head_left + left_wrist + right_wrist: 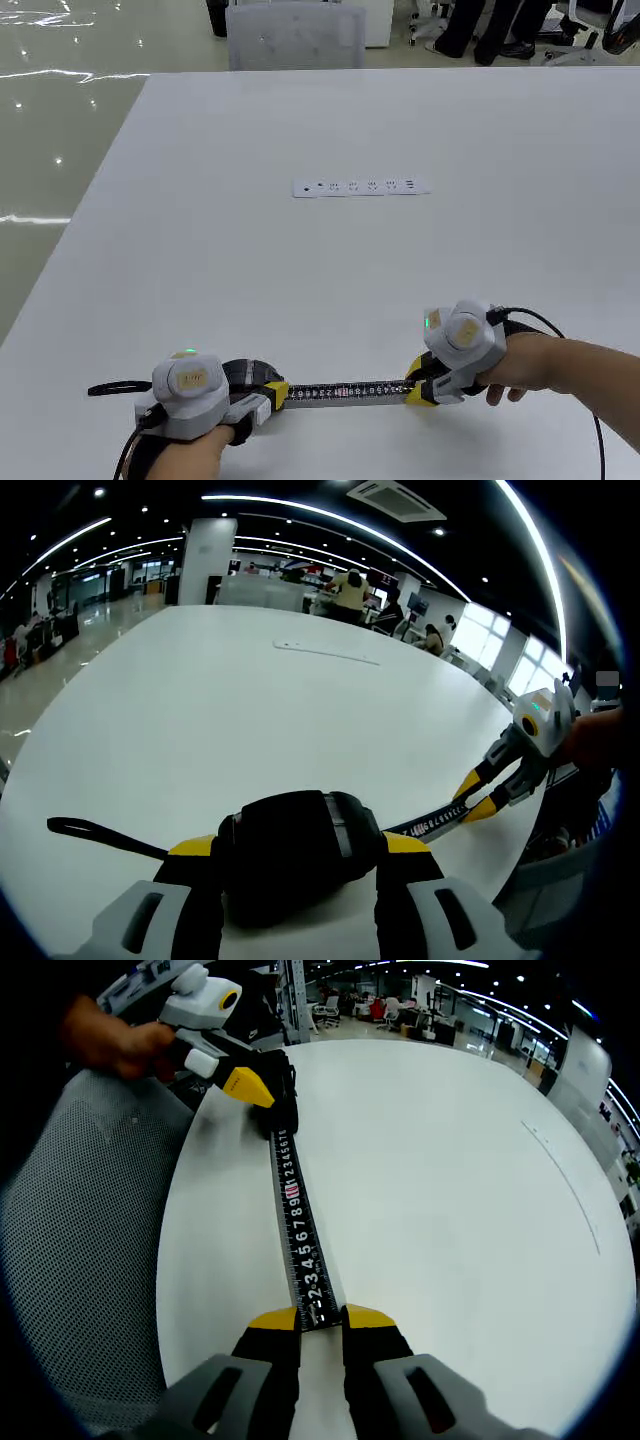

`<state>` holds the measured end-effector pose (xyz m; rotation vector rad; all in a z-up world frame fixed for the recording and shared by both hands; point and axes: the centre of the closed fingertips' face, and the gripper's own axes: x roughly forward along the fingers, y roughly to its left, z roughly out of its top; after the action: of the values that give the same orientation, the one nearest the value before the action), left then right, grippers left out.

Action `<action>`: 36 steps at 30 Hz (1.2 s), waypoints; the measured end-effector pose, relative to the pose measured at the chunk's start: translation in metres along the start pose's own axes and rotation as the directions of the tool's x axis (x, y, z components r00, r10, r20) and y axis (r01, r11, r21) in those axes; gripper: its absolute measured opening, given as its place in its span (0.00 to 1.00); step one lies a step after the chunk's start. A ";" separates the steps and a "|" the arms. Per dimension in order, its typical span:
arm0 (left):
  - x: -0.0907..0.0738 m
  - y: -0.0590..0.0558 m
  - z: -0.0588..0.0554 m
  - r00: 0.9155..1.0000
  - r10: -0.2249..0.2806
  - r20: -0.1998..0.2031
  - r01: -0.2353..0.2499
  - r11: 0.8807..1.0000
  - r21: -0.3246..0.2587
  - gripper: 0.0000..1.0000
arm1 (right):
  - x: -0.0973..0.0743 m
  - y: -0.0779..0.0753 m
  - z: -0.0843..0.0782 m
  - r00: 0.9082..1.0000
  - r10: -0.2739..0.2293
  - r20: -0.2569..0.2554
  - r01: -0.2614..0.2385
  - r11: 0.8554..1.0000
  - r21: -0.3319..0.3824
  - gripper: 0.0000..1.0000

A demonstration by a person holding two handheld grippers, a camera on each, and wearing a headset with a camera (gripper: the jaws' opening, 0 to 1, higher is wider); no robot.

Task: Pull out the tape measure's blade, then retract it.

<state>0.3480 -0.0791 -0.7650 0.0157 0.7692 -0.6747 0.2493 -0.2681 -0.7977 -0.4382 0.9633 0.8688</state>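
- The left gripper (298,844) is clamped around the black tape measure (243,374), with one yellow-tipped jaw on each side of the body.
- The tape measure sits close to the near edge of the white table (300,270), toward its left corner. Whether it rests on the surface or is held just above it cannot be told.
- The blade (298,1230) is pulled out and runs straight along the near edge, numbers facing up, from the tape measure to the right gripper (320,1318).
- The right gripper's jaws are pinched on the tip of the blade, also near the near edge and further to the right.
- A black strap (100,835) from the tape measure lies on the table on the side away from the blade.
- A white power strip (360,186) lies flat around the middle of the table, well apart from both grippers.
- A grey mesh chair (90,1220) stands just beside the near edge.
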 end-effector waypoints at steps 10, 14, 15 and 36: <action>-0.001 0.000 0.000 1.000 0.001 0.001 -0.001 1.000 -0.001 0.58 | 0.003 0.001 0.007 1.000 0.000 0.004 0.000 1.000 -0.002 0.14; -0.001 0.000 0.000 1.000 0.001 0.001 -0.001 1.000 -0.001 0.58 | 0.005 0.001 0.009 1.000 0.000 0.004 0.000 1.000 -0.006 0.14; -0.001 0.000 0.000 1.000 0.001 0.001 -0.001 1.000 -0.002 0.58 | 0.006 0.001 0.009 1.000 0.000 0.005 0.000 1.000 -0.007 0.14; -0.001 0.000 0.000 1.000 0.002 -0.001 -0.002 1.000 -0.014 0.58 | 0.007 0.002 0.014 1.000 -0.001 0.010 0.001 1.000 -0.006 0.14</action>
<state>0.3474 -0.0786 -0.7645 0.0041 0.7746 -0.6677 0.2568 -0.2549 -0.7961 -0.4394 0.9515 0.8724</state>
